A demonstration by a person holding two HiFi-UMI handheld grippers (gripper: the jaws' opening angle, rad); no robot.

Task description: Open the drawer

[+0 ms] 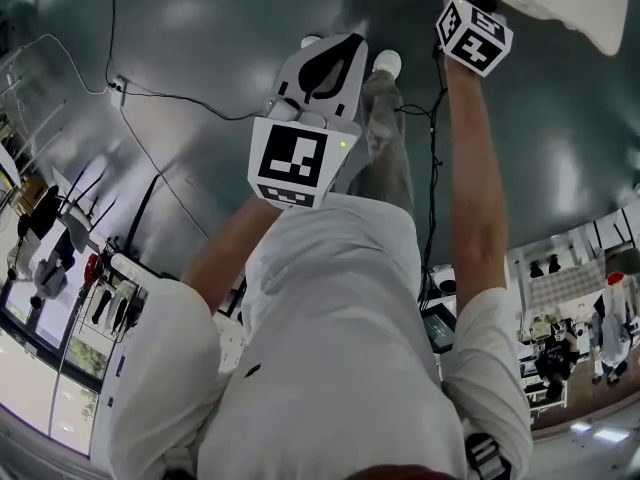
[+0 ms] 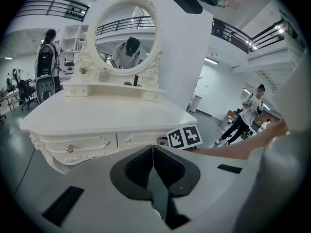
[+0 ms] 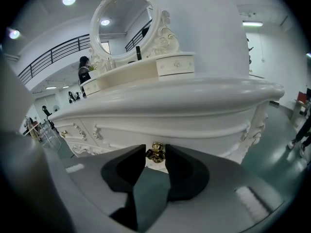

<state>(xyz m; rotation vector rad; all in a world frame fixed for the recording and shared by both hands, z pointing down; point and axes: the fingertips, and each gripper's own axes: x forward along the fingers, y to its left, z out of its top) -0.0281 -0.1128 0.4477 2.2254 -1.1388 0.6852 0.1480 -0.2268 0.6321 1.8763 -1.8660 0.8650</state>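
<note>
A white carved dressing table (image 3: 170,96) with an oval mirror (image 3: 124,21) fills the right gripper view. Low on its curved drawer front (image 3: 199,130) sits a small gold knob (image 3: 156,152). My right gripper (image 3: 155,149) has its two dark pads on either side of that knob, pressing on it. In the left gripper view the same table (image 2: 97,115) stands farther off, and the right gripper's marker cube (image 2: 185,136) shows at its front edge. My left gripper (image 2: 153,147) hangs back from the table, its jaws shut on nothing. The head view shows it at the centre, the left gripper (image 1: 320,73).
Another drawer with a gold knob (image 2: 69,148) is at the table's left end. A small drawer (image 3: 176,64) sits on the upper shelf. Two people, one standing (image 2: 46,57) and one walking (image 2: 248,113), are behind. A cable (image 1: 150,93) runs across the grey floor.
</note>
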